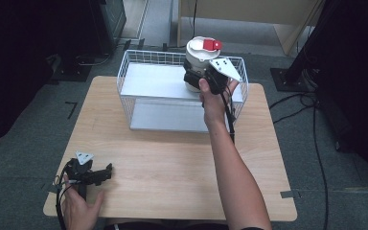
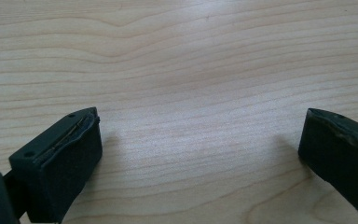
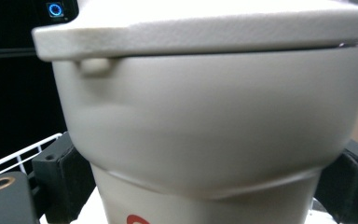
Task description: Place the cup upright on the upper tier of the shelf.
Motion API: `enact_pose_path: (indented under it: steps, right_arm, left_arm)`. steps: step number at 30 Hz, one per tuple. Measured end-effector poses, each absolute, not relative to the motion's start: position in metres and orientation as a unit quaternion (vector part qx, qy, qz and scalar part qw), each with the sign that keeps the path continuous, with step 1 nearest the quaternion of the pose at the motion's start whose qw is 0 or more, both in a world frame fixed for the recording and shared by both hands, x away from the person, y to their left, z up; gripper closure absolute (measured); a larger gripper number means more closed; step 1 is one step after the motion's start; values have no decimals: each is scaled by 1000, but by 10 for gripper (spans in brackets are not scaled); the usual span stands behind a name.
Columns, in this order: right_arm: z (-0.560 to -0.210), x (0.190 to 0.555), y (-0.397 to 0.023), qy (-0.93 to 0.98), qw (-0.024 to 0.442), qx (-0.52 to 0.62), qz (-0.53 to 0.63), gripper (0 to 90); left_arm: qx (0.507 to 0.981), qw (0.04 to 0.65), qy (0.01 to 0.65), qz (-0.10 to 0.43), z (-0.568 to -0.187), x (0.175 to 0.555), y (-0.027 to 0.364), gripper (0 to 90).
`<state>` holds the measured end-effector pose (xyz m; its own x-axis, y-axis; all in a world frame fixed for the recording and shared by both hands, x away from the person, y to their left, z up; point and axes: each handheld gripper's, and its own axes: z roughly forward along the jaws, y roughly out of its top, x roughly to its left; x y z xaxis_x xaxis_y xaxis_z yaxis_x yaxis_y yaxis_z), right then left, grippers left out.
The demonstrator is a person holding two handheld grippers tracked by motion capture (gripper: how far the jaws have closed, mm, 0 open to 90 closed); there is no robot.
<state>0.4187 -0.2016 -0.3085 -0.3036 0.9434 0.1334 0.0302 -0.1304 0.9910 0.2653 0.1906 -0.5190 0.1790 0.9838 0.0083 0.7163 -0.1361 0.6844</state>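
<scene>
A white lidded cup (image 1: pixel 199 57) with a red tab on its lid stands upright inside a white wire basket (image 1: pixel 139 60) at the table's far side. My right gripper (image 1: pixel 199 76) is shut on the cup's body below the lid. In the right gripper view the cup (image 3: pixel 205 121) is held between both black jaws, and its pads (image 3: pixel 67 177) press its sides. My left gripper (image 1: pixel 106 172) rests on the table near the front left corner, held by a hand. In the left gripper view its jaws stand wide apart over bare wood (image 2: pixel 191 93), with nothing between the fingertips (image 2: pixel 74 154).
The wooden table (image 1: pixel 163 163) has the wire basket with a white shelf (image 1: pixel 148 79) at its back. Cables (image 1: pixel 306 110) run on the grey floor at the right. Dark equipment stands beyond the table's far edge.
</scene>
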Motion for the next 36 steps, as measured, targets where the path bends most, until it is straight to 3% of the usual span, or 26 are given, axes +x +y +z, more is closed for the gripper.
enact_pose_path:
  steps: [15, 29, 36]
  right_arm:
    - [-313, 444, -183, 558, 389, 453, 576, 80]
    - [-315, 444, -185, 568, 388, 453, 568, 77]
    - [-307, 440, -187, 566, 381, 452, 575, 4]
  left_arm:
    - [715, 280, 594, 239, -519, 265, 191, 0]
    - [715, 280, 595, 239, -519, 265, 191, 0]
    - [714, 281, 595, 239, -519, 265, 190, 0]
